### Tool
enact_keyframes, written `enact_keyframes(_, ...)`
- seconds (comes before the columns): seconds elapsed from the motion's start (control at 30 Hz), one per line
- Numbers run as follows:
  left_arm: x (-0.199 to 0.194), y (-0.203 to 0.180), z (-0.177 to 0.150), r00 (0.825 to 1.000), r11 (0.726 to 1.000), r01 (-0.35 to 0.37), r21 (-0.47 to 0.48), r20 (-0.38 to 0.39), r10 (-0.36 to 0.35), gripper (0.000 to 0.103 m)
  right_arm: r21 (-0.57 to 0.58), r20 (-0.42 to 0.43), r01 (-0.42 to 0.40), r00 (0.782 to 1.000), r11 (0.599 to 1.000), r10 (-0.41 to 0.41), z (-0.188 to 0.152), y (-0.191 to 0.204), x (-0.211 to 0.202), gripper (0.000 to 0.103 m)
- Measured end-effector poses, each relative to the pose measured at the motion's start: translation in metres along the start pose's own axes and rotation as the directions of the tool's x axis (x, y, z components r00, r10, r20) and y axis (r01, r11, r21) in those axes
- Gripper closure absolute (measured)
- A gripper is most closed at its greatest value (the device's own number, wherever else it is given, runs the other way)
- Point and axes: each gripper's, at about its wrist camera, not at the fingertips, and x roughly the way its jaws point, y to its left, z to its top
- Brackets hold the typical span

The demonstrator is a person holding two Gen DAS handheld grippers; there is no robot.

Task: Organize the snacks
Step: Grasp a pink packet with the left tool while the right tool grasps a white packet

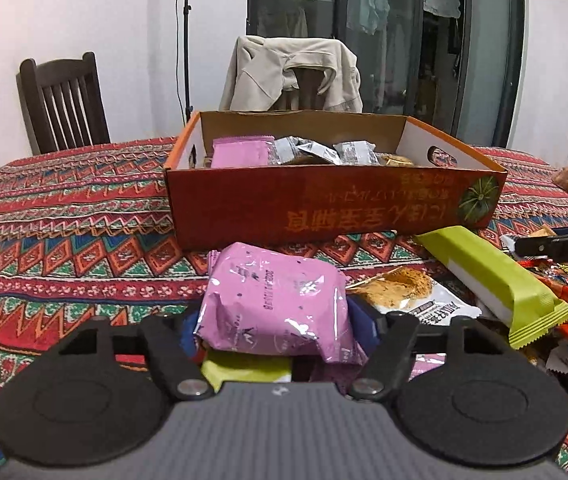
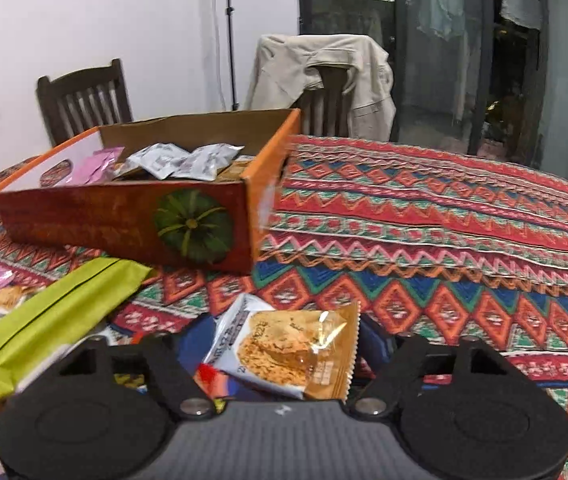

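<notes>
Gripping: left gripper point(image 1: 273, 328) clamps pink packet point(image 1: 271, 300) | right gripper point(image 2: 279, 354) seemingly pinches oat-cake packet point(image 2: 284, 354) | risk: slick foil slips before box point(image 1: 324, 210)

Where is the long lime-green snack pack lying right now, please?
The lime-green pack lies on the patterned tablecloth in front of the orange box, toward its pumpkin-picture corner, partly on other snacks.

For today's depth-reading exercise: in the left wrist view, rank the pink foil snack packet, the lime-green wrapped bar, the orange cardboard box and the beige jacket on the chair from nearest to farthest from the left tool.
1. Pink foil snack packet: between the left tool's fingers.
2. Lime-green wrapped bar: right, on the table.
3. Orange cardboard box: centre, behind the packet.
4. Beige jacket: on the chair beyond the table.
</notes>
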Motion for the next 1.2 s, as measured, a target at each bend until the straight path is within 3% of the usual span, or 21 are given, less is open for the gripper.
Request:
enact_keyframes(0.3,-0.012,0.001,0.003,0.999,1.0,-0.027,-0.002,0.037,0.027,0.038,0.015,0.026,0.024,0.999,1.0,-0.024,-0.001,-0.008,-0.004,0.045)
enact_keyframes(0.4,-0.017,0.003,0.006,0.998,0.999,-0.024,-0.026,0.054,0.026,0.038,0.02,0.031,0.013,0.999,1.0,-0.014,-0.001,-0.006,-0.005,0.043)
enact_keyframes(0.53,-0.031,0.007,0.012,0.997,0.998,-0.03,-0.058,0.076,0.034,0.038,0.002,0.019,0.011,1.0,1.0,-0.011,-0.001,0.0,-0.002,0.031)
enact_keyframes(0.67,-0.051,0.006,0.013,0.994,0.996,-0.03,-0.084,0.101,0.039,0.038,-0.026,0.008,0.033,0.999,0.999,-0.033,-0.003,0.004,-0.002,0.031)
enact_keyframes(0.93,-0.101,-0.002,-0.004,0.992,0.99,-0.003,-0.142,0.122,0.021,0.038,-0.074,0.05,0.12,0.992,0.99,-0.116,0.001,-0.008,-0.022,0.071)
enact_keyframes(1.07,-0.133,-0.001,-0.015,0.991,0.987,0.003,-0.161,0.136,0.019,0.038,-0.05,0.105,0.138,0.986,0.989,-0.132,0.0,-0.013,-0.05,0.074)
enact_keyframes(1.1,-0.141,-0.001,-0.017,0.99,0.987,0.004,-0.162,0.139,0.019,0.038,-0.036,0.122,0.129,0.985,0.991,-0.124,-0.001,-0.014,-0.062,0.091)
enact_keyframes(1.2,-0.164,-0.001,-0.03,0.989,0.985,0.013,-0.17,0.146,0.012,0.038,-0.025,0.169,0.105,0.981,0.994,-0.1,-0.012,-0.007,-0.102,0.094)
